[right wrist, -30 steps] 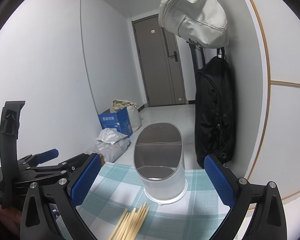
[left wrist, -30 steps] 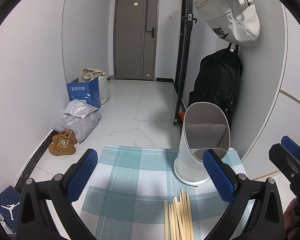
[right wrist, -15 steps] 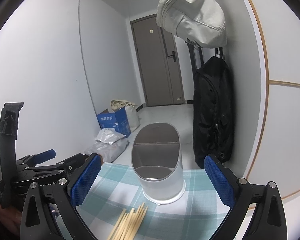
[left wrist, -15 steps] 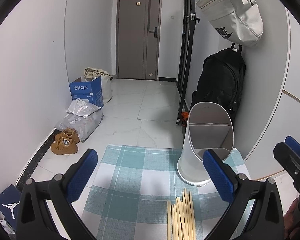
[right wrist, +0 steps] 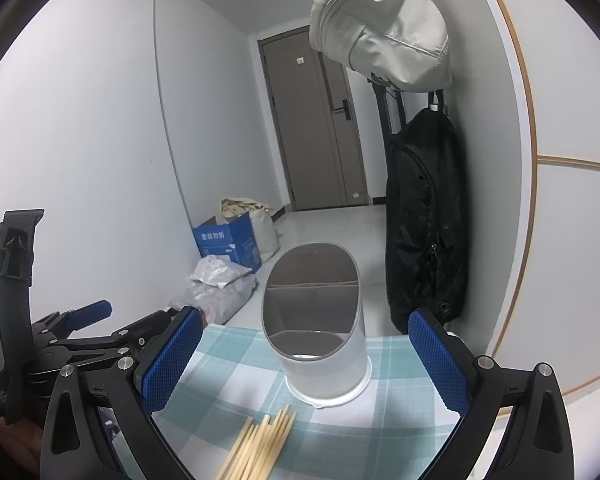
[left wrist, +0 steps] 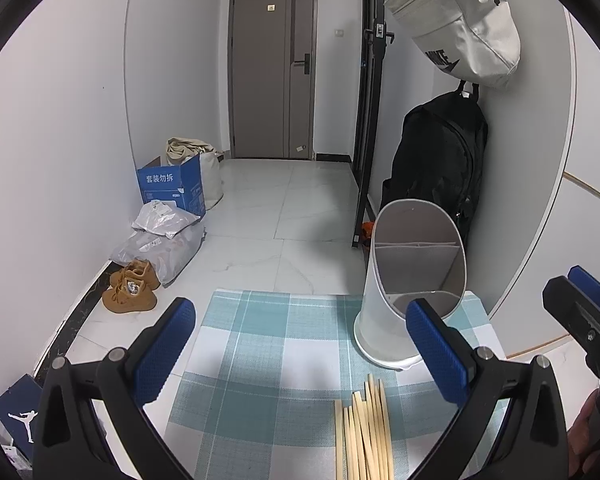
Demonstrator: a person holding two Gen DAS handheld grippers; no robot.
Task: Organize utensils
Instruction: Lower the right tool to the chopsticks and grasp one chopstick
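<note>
Blue, cross-hatched rubber pads face each other across a wide gap on both tongs, and neither pair holds anything. The left tongs hang above the near half of the surface, its gap framing bare cloth; the right tongs hover just to its right, with the holder framed squarely between its pads. Both appear poised ahead of a first pick, judging by their spread jaws and the untouched sticks below.

Those sticks are pale wooden chopsticks, thin and square-cut, lying loose in a rough fan at the near edge of the surface, beneath the right tongs and just short of the holder. A checked cloth in teal and white, with a fine woven grain, covers the surface and would give the sticks some grip against rolling.

Beyond them stands the utensil holder, a smooth white plastic tub with an oval mouth cut on a slant, its low lip turned toward the tongs. An inner wall divides it into compartments, all empty as far as can be seen. That slanted opening likely makes feeding the chopsticks in from the front easier.
</note>
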